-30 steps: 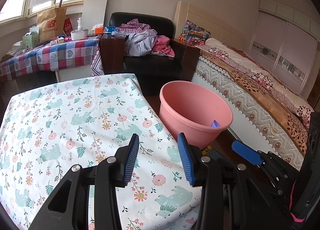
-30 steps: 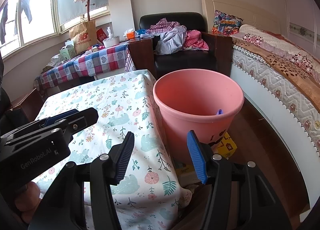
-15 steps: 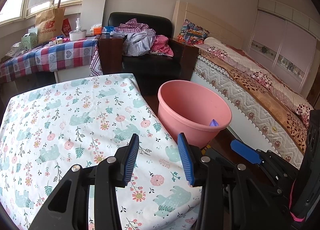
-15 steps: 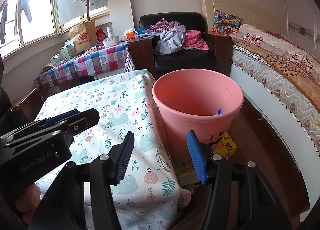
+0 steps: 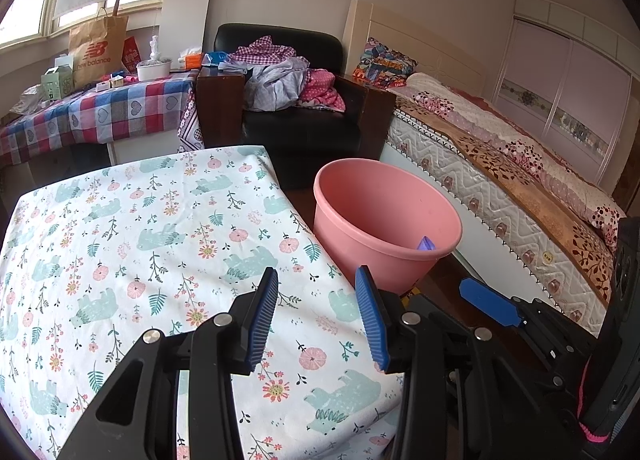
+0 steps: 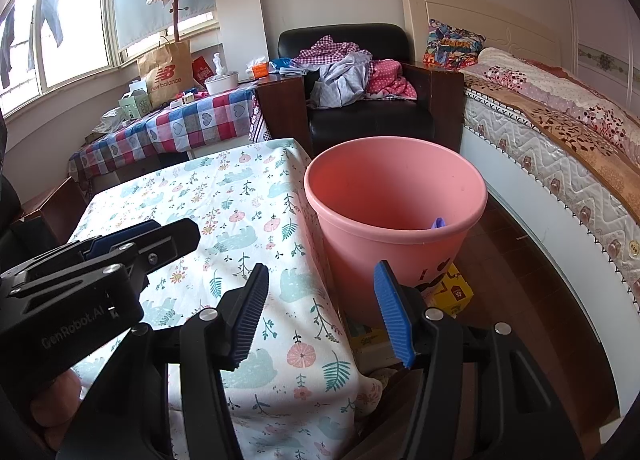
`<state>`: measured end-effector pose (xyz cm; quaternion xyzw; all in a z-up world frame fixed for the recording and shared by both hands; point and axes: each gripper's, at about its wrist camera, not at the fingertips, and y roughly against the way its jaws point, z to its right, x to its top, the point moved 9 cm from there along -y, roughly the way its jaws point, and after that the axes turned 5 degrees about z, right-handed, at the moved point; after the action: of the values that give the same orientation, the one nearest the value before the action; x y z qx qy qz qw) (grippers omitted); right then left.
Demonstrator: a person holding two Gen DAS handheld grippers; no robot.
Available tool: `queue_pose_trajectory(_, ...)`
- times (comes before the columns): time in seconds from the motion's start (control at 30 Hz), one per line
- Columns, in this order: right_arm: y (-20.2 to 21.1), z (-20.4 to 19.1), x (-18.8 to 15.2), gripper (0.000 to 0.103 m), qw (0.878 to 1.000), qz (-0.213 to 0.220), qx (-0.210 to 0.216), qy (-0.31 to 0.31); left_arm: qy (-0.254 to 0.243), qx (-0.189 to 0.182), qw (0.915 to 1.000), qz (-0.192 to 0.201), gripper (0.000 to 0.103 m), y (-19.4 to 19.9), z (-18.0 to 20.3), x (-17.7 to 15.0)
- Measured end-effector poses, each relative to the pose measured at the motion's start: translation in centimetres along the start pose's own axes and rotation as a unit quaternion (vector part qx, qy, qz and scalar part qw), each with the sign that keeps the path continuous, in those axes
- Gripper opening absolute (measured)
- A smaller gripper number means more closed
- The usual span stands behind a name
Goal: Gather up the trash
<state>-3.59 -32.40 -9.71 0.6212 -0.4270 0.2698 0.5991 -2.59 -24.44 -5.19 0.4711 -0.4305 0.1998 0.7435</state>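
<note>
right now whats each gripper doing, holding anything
Left gripper: open, holding nothing, over the floral tablecloth.
Right gripper: open, holding nothing, near the pink bucket.

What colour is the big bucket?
Pink. The bucket shows best in the right wrist view.

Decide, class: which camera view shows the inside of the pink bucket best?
The right wrist view: the pink bucket sits central and we see deep inside. The left wrist view shows it off to one side, its inside partly hidden.
</note>
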Motion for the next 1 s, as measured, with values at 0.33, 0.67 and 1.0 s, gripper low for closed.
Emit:
queue_pose_trajectory(0.33,0.0,0.11,0.14,0.056,1.0,0.0,0.0,-0.001,-0.001,-0.001,1.0,-0.001,0.04,-0.03,-0.02,0.0)
queue_pose_trajectory(0.67,-0.13,0.31,0.11,0.056,1.0,0.0,0.0,0.0,-0.001,-0.001,1.0,-0.003,0.04,-0.04,0.18,-0.27)
queue_pose_trajectory(1.0,-0.23,0.38,0.04,0.056,1.0,0.0,0.0,-0.001,-0.004,-0.002,1.0,-0.008,0.04,-0.22,0.31,-0.7)
